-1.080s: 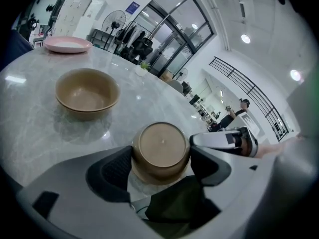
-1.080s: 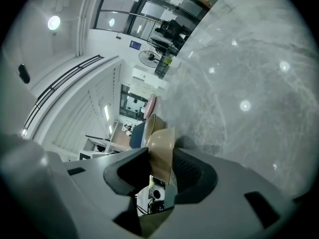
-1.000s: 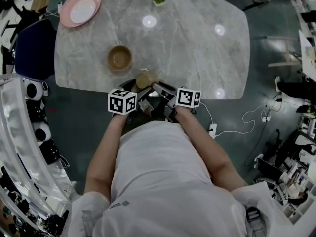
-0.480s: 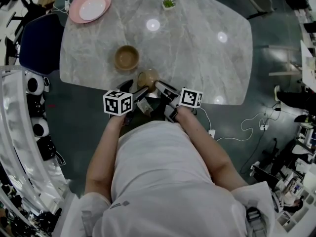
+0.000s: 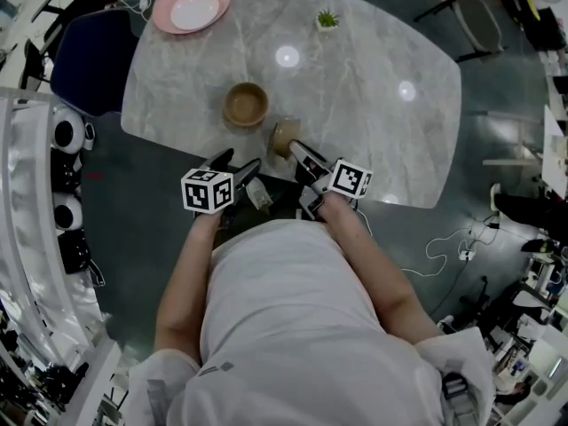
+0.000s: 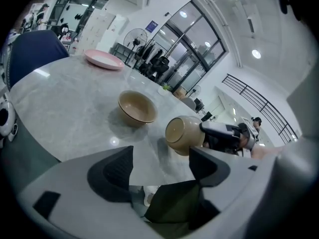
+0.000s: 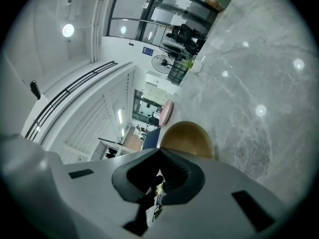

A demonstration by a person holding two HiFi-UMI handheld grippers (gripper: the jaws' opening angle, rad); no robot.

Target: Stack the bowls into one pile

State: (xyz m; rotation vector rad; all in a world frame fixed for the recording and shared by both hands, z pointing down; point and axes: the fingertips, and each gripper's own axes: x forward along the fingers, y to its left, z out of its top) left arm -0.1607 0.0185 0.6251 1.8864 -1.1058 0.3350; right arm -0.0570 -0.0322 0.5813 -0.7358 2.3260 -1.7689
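Note:
Two tan bowls are in play. One bowl (image 5: 246,105) (image 6: 137,107) stands upright on the marble table (image 5: 373,149). The second bowl (image 5: 284,137) (image 6: 183,134) (image 7: 188,138) is tipped on its side just above the table's near edge. My right gripper (image 5: 295,146) (image 6: 207,133) (image 7: 162,156) is shut on its rim. To the left of it my left gripper (image 5: 235,162) (image 6: 162,158) is open with nothing between its fingers, over the table's near edge.
A pink plate (image 5: 191,3) (image 6: 103,59) with a white centre lies at the far left corner. A small potted plant (image 5: 327,19) sits at the far edge. A dark blue chair (image 5: 89,51) stands left of the table. A cable (image 5: 444,247) runs over the floor at right.
The right gripper's jaws closed on the near bowl's rim and raised it, tipping it on its side. The left gripper drew away from that bowl to the left.

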